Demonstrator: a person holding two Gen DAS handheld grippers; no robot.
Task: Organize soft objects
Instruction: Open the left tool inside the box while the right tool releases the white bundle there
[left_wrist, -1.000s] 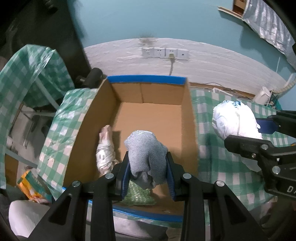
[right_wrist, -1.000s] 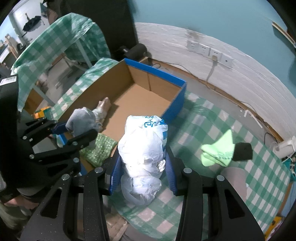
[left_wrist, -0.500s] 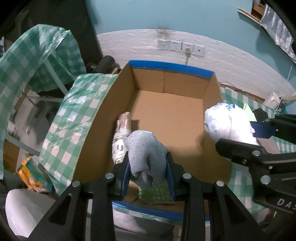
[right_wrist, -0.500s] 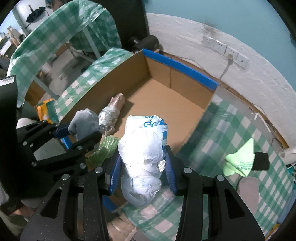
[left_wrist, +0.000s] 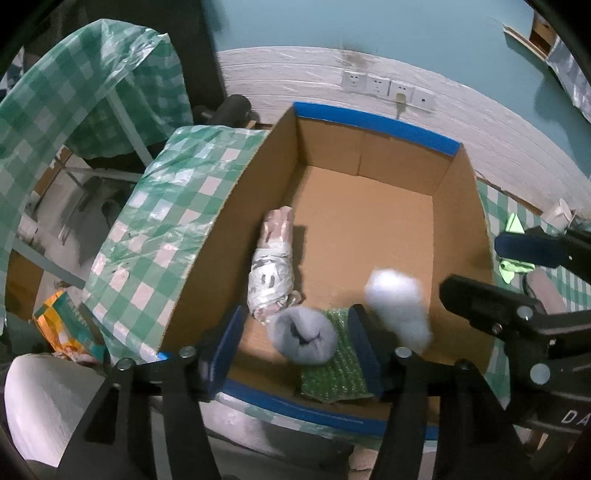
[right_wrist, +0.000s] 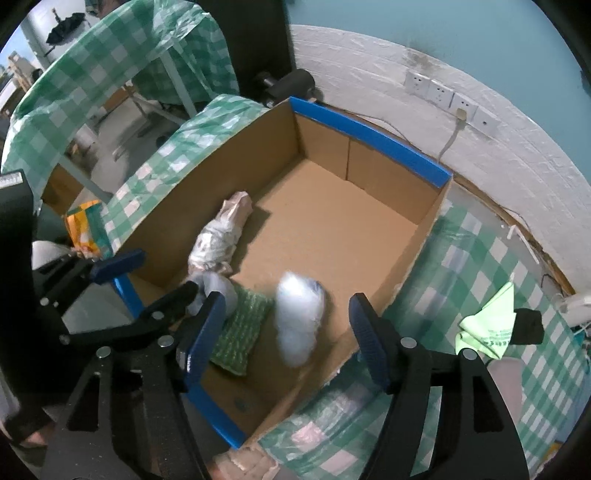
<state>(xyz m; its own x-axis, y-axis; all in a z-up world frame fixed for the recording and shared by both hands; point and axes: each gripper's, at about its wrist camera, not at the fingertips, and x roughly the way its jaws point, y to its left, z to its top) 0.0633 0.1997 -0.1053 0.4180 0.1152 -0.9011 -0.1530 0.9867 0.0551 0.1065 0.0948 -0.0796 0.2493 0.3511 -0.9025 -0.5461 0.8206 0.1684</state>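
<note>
Both grippers hover over the near end of a cardboard box (left_wrist: 369, 221) (right_wrist: 332, 221) with blue-taped rims. My left gripper (left_wrist: 295, 336) is open; a rolled grey sock (left_wrist: 303, 336) lies below it, partly on a green bubble-wrap pad (left_wrist: 332, 373). My right gripper (right_wrist: 284, 325) is open; a white plastic bundle (right_wrist: 299, 317) is blurred between its fingers, falling into the box, and also shows in the left wrist view (left_wrist: 399, 306). A pink-and-white wrapped bundle (left_wrist: 275, 258) (right_wrist: 218, 240) lies along the box's left wall.
The box stands on a green checked tablecloth (right_wrist: 461, 266). A lime-green cloth (right_wrist: 487, 328) and a black item (right_wrist: 530, 325) lie on the table to the right. A wall with sockets (left_wrist: 384, 86) is behind. Another covered table (right_wrist: 92, 81) stands to the left.
Both grippers have opened. The grey sock has dropped onto the green pad and the white bundle has left the right gripper, falling into the box. Both grippers moved further over the box.
</note>
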